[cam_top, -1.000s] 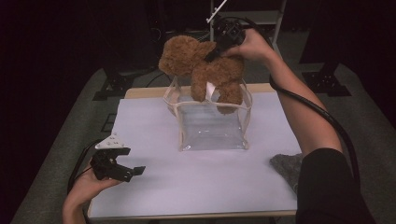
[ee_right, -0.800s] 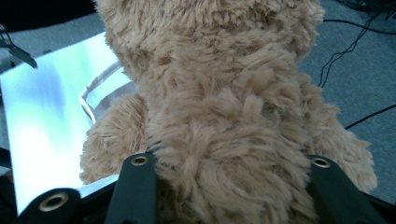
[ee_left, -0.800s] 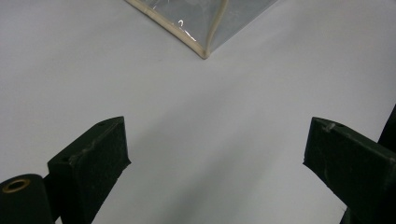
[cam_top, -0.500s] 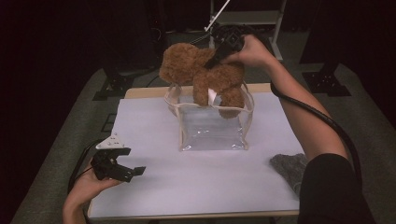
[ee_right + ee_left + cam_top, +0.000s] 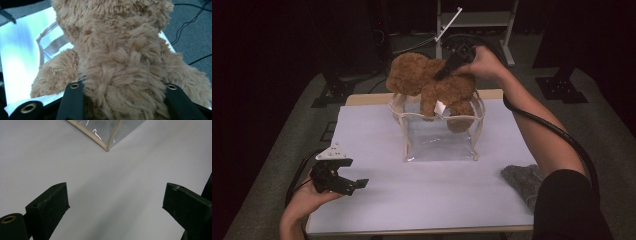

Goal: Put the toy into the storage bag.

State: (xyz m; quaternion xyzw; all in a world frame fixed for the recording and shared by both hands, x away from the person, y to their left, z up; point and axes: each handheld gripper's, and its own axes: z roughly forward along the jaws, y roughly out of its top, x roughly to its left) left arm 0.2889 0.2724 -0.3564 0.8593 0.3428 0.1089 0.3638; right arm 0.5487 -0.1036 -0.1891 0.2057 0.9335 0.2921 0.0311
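Recording lab, white-covered table (image 5: 377, 210) under dark surrounds, stand legs (image 5: 329, 92), floor cables (image 5: 412, 47)

A grey cloth (image 5: 523, 182) is lying crumpled near the right edge of the white table (image 5: 377, 135) (partly hidden by a sleeve). Behind the table, a metal rack (image 5: 474, 20) is standing on grey carpet (image 5: 607, 125).

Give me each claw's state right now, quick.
Left claw: open, empty, over the white table.
Right claw: shut on the brown plush teddy bear.
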